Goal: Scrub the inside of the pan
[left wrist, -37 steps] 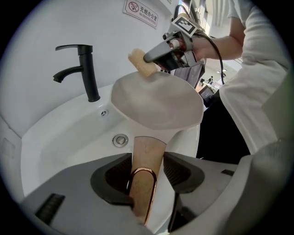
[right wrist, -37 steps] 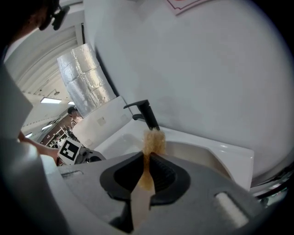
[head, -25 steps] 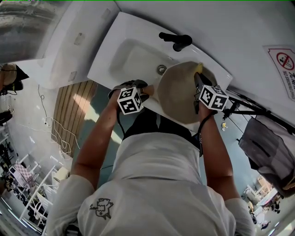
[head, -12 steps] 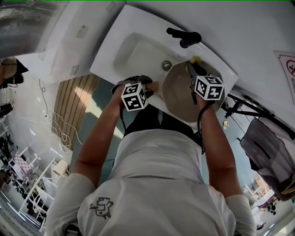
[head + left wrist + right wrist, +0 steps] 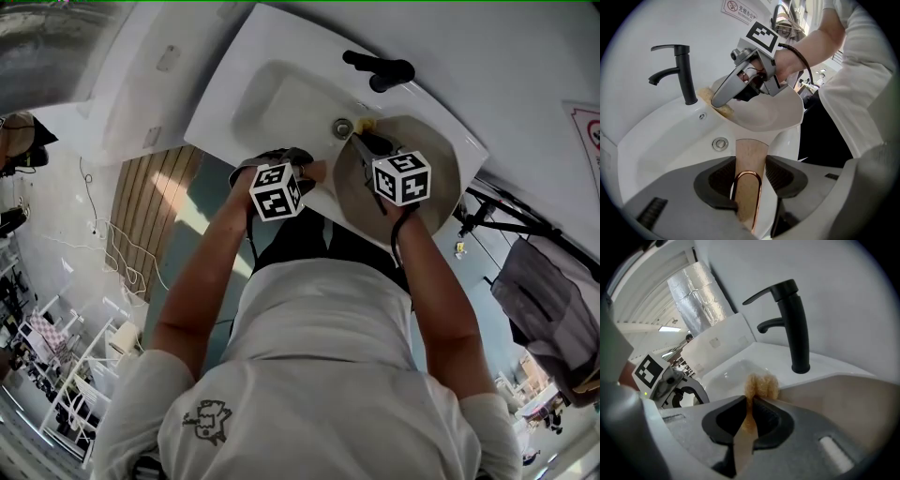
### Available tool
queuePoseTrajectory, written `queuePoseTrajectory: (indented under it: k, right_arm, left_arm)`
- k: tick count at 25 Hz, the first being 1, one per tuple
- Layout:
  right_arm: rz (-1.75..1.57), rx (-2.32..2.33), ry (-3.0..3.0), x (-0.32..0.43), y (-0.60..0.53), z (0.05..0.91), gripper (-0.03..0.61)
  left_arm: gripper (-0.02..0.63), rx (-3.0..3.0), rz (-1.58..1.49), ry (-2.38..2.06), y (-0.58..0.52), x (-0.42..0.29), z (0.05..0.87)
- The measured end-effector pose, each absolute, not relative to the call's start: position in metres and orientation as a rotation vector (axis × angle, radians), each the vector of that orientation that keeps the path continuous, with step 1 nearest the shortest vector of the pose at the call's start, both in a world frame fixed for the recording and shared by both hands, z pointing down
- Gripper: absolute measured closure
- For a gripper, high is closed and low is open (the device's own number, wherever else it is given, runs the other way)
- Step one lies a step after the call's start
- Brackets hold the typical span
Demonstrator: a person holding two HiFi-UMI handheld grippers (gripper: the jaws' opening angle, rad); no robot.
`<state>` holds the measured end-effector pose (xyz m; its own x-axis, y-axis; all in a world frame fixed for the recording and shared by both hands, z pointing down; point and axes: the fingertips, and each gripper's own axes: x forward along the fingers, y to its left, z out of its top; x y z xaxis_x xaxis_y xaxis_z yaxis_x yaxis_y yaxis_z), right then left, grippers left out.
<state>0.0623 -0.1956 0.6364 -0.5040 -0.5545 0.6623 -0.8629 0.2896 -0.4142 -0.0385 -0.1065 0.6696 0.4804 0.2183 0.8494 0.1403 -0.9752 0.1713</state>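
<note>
At the left, clamps the left gripper (image 5: 749,173) on the wooden handle (image 5: 750,152) of the pan (image 5: 765,115), pads pressed against both sides, with the copper loop (image 5: 760,193) at the handle's end between them. Holds the pan over the right end of the white sink (image 5: 272,89), beside the drain (image 5: 342,127). Could lose it there: needs only one hard scrubbing push to turn the smooth handle in the pads and tip the pan into the basin or off the front edge.

Further right, pinches the thin end of a yellow scrubber (image 5: 761,384) in the right gripper (image 5: 751,403), jaws almost together, with the fluffy tuft beyond the tips at the pan's rim. Might drag the scrubber out of so slight a hold, or scrape the gripper's tips on the pan's lining. Could also knock the black faucet (image 5: 794,324) just behind.

Shows, far right on the wall, a no-smoking sign (image 5: 587,131) with Chinese characters too small to read surely. Offers no legible brand elsewhere.
</note>
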Motion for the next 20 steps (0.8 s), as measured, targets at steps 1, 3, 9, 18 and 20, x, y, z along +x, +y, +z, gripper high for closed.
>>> queuePoseTrajectory:
  k: [1, 3, 9, 18, 20]
  right_arm:
    - [1.075, 1.262, -2.178, 0.059, -0.194, 0.636, 0.536]
    - [1.095, 1.219, -2.2, 0.052, -0.189, 0.635, 0.537]
    - [1.077, 0.993, -2.25, 0.026, -0.163, 0.636, 0.537]
    - [1.152, 0.707, -2.295, -0.007, -0.115, 0.638, 0.537]
    - [1.163, 0.67, -2.294, -0.009, -0.107, 0.637, 0.537]
  left_arm:
    - [0.419, 2.634, 1.53, 0.32, -0.106, -0.038, 0.67]
    - [0.419, 2.632, 1.529, 0.32, -0.106, -0.038, 0.669]
    - [0.417, 2.628, 1.531, 0.316, -0.106, -0.037, 0.669]
    - [0.417, 2.622, 1.54, 0.311, -0.106, -0.038, 0.67]
    - [0.417, 2.617, 1.543, 0.306, -0.105, -0.037, 0.669]
